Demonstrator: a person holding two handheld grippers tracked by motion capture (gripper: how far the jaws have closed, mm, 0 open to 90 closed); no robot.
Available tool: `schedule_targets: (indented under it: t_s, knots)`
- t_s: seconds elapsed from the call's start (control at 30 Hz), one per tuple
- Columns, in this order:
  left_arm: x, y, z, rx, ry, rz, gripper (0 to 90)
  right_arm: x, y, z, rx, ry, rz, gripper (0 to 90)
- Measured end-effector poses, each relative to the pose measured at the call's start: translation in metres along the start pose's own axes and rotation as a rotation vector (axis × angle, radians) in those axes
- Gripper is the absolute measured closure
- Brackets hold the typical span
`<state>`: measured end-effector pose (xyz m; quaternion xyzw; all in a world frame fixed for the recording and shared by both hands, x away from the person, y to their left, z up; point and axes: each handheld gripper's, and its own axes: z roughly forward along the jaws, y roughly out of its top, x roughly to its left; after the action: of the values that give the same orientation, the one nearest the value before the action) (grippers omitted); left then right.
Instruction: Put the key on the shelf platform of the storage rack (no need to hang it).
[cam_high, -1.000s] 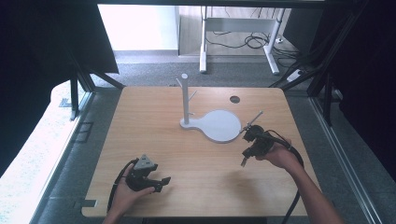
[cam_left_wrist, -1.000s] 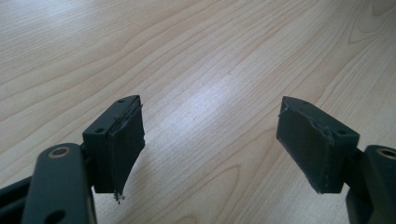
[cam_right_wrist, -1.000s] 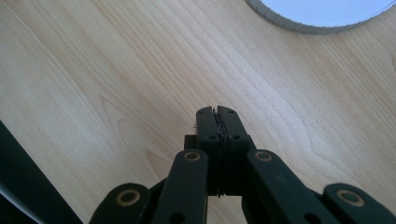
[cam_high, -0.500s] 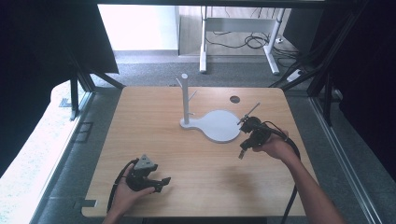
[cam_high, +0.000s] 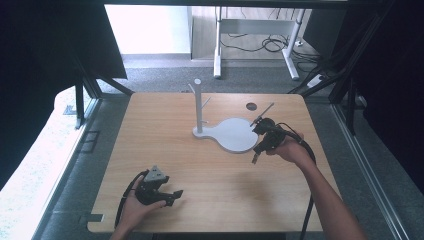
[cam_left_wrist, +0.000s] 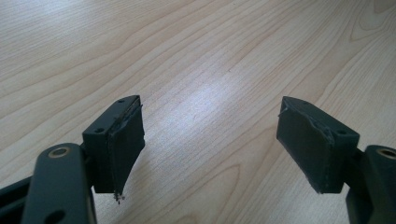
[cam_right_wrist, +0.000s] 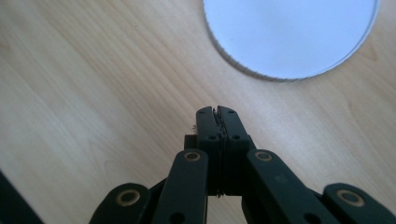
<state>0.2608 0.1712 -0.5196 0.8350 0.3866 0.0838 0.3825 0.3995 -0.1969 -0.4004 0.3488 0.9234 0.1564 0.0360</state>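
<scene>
1. Your right gripper (cam_high: 261, 145) hangs over the table (cam_high: 210, 200) at the right side, jaws pressed flat together with nothing between them; the right gripper view (cam_right_wrist: 217, 116) shows the two pads meeting face to face over bare wood.

2. The white stand (cam_high: 234, 134) is the thing nearest it. Its round base plate lies flat on the wood, with a thin post (cam_high: 198, 105) rising upright from the narrow end of the base.

3. Key relation: in the high view the base plate lies at about 10 o'clock from your right gripper's tips, just beside them but apart. In the right gripper view its rounded rim (cam_right_wrist: 261, 74) sits at about 1 o'clock, ahead of the closed tips, with a strip of wood between.

4. Long axis of the stand's base: it runs from the post at 9 o'clock to the round end at 3 o'clock, so the round end faces your right hand.

5. Your left gripper (cam_high: 172, 194) rests low at the near left of the table, well apart from the stand. Its jaws stand wide open and empty; the left gripper view (cam_left_wrist: 210, 140) has bare wood between the pads.

6. Judgement: the right hand is clearly the nearer one for any move on the stand. You would need to spread the jaws first.
</scene>
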Motion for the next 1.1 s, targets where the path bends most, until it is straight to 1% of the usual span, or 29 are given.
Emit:
schedule_targets:
  t_s: [0.03,0.07,0.13,0.3,0.37,0.5,0.63,0.77,0.83,0.87,0.97,1.03,1.1]
  knots:
    - [0.000,0.000,0.000,0.000,0.000,0.000,23.5,0.000,0.000,0.000,0.000,0.000,0.000,90.0]
    - [0.000,0.000,0.000,0.002,0.000,0.000,23.6,-0.001,0.001,0.000,-0.014,-0.006,0.006,90.0]
    - [0.000,0.000,0.001,0.001,-0.001,-0.002,23.6,-0.003,0.002,0.002,-0.015,-0.003,0.009,90.0]
    - [0.001,-0.001,0.000,0.001,0.002,-0.004,23.6,-0.007,0.005,0.005,-0.015,0.001,0.019,90.0]
    - [0.002,-0.001,-0.001,-0.006,0.004,-0.008,23.6,-0.009,0.006,0.006,-0.015,0.003,0.024,90.0]
    - [0.002,-0.001,0.000,-0.003,0.006,-0.008,23.6,-0.011,0.010,0.006,-0.012,-0.003,0.028,90.0]
    - [0.002,-0.001,-0.001,-0.001,0.003,-0.004,23.6,-0.013,0.016,0.006,-0.015,-0.001,0.028,90.0]
    - [0.002,-0.001,-0.001,-0.005,0.005,-0.015,23.6,-0.014,0.022,0.006,-0.013,-0.006,0.032,90.0]
    - [0.001,-0.001,-0.001,-0.006,0.004,-0.014,23.6,-0.014,0.023,0.007,-0.016,-0.006,0.030,90.0]
    - [0.001,-0.001,-0.001,-0.005,0.003,-0.011,23.6,-0.015,0.027,0.007,-0.015,0.003,0.034,90.0]
    - [0.001,-0.001,-0.001,-0.002,0.003,-0.002,23.6,-0.016,0.032,0.008,-0.023,0.011,0.039,90.0]
    - [0.001,-0.001,-0.002,-0.001,0.004,-0.006,23.6,-0.016,0.034,0.009,-0.023,0.011,0.048,90.0]
    - [0.001,-0.001,-0.002,-0.005,0.004,-0.010,23.6,-0.017,0.036,0.009,-0.023,0.009,0.046,90.0]
